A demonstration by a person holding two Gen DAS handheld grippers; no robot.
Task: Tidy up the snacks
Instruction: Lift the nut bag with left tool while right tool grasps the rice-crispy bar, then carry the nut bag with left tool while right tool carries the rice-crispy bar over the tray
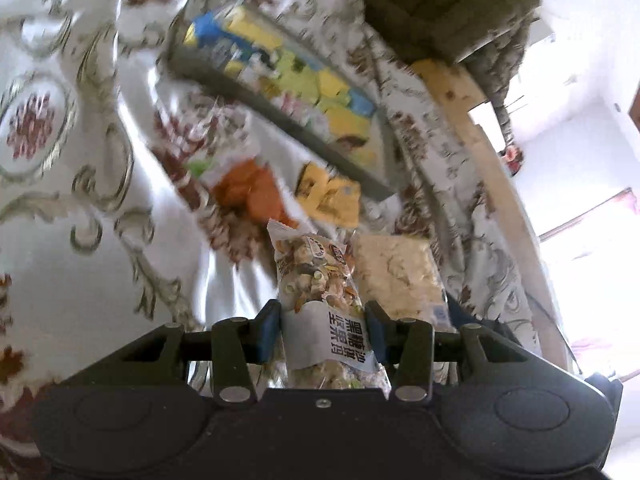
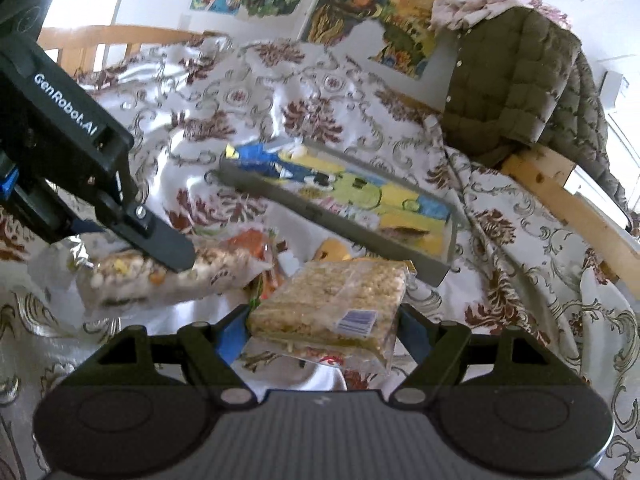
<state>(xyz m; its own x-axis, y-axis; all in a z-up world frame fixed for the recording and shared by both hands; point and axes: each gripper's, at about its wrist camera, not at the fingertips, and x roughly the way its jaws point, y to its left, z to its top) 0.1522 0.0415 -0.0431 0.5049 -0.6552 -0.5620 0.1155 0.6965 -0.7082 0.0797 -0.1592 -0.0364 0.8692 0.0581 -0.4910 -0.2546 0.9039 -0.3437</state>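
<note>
My left gripper (image 1: 324,322) is shut on a clear packet of mixed nut bar (image 1: 316,276), its blue pads pressing both sides. The packet is held above the cloth. Just right of it hangs a pale puffed-rice bar packet (image 1: 396,276). In the right wrist view that rice bar packet (image 2: 332,300) sits between the blue pads of my right gripper (image 2: 322,334), which is shut on its sides. The nut bar packet (image 2: 160,280) shows at the left there, under a finger (image 2: 164,246) of the left gripper. Beyond both lies a grey tray (image 2: 320,212) holding several blue, yellow and green snack packets.
An orange packet (image 1: 248,192) and a yellow packet (image 1: 332,196) lie on the flowered cloth (image 1: 80,240) in front of the grey tray (image 1: 296,128). A green quilted jacket (image 2: 512,80) hangs over a wooden chair (image 2: 560,184) at the right. Posters cover the far wall.
</note>
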